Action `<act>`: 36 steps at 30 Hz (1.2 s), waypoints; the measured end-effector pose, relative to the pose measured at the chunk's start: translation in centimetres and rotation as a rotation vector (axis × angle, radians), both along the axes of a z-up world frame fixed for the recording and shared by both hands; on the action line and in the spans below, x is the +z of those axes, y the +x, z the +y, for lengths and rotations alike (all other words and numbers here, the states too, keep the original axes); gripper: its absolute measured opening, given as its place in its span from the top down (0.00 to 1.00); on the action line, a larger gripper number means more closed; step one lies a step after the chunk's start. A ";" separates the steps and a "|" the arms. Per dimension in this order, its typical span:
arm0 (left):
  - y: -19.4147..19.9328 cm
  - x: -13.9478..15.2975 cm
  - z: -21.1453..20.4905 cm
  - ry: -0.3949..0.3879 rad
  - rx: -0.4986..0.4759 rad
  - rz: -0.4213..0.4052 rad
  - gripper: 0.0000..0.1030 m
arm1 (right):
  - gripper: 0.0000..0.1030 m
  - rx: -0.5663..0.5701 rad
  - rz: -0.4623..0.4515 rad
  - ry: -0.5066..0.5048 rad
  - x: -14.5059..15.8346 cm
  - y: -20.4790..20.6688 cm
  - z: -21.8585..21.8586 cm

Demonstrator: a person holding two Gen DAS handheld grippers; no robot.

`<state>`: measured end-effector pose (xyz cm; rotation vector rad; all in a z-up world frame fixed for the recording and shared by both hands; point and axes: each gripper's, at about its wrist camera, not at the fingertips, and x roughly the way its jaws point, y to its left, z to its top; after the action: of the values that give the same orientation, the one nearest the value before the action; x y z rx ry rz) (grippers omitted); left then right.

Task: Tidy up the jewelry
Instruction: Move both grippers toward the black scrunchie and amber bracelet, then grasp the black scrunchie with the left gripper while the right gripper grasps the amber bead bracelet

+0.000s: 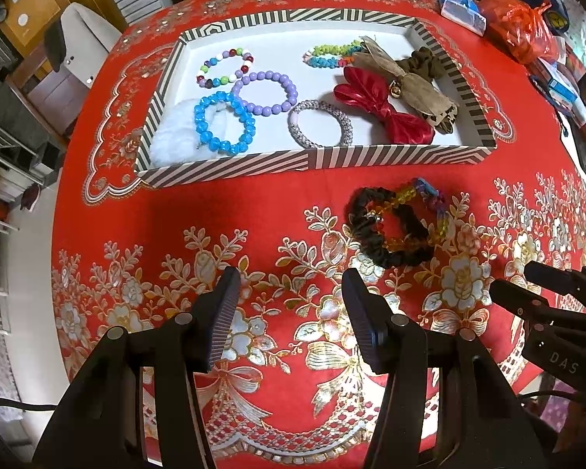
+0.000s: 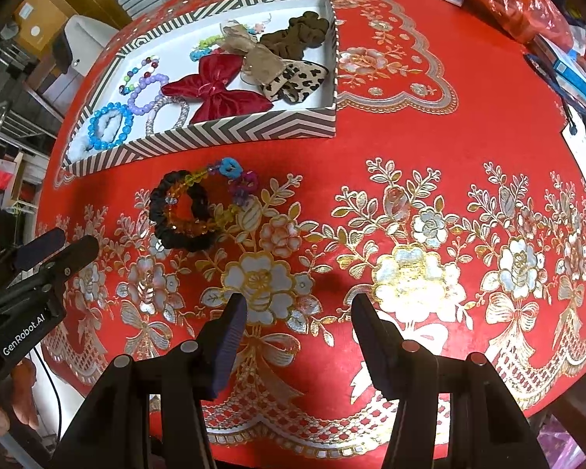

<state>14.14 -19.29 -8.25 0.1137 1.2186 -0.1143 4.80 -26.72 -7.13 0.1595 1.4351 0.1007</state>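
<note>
Both claws hang over the red flowered worktop (image 1: 222, 203), pointing steeply down. The left claw (image 1: 291, 277) is spread wide with nothing between its fingers, only cloth below. The right claw (image 2: 299, 305) is spread too and just as empty, hovering above a gold and white bloom.

Ahead sits the striped tray (image 1: 230, 164), and it is filling up. At its near left corner lies a white fluffy piece (image 1: 172, 136) with a blue bead bracelet (image 1: 222, 123) resting partly on it. Just behind that is a purple bracelet (image 1: 265, 93), and further back a mixed-colour bracelet (image 1: 224, 67). A silver ring bracelet (image 1: 319, 123) lies near the front wall, and a red bow (image 1: 383, 107) sits right beside it. Behind the bow, a tan bow (image 1: 406, 78) overlaps a dark olive scrunchie (image 1: 426, 60), and a green and blue bead strand (image 1: 330, 54) lies at the back.

Outside the tray, on the cloth just in front of it, a black scrunchie (image 1: 386, 230) lies tangled with a strand of amber, blue and purple beads (image 1: 426, 191). From the left wrist view the pair sits ahead and to the right of the left claw; from the right wrist view, ahead and to the left of the right claw.

At the far right edge, an orange bag (image 1: 515, 27) sits among clutter.
</note>
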 end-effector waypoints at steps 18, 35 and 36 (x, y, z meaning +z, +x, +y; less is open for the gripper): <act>4.0 -3.0 -0.8 -0.156 0.012 0.105 0.48 | 0.48 -0.005 -0.015 0.026 0.1 0.9 -0.5; 6.0 -3.4 1.3 -0.113 0.060 0.129 0.48 | 0.61 0.139 -0.146 -0.147 -2.5 5.6 5.0; 6.1 -3.5 1.3 -0.115 0.060 0.132 0.48 | 0.61 0.143 -0.148 -0.151 -2.5 5.4 4.7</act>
<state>20.24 -18.01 -11.74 -0.0316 1.3424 -0.1409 10.19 -22.07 -9.61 -0.0736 1.3000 0.1185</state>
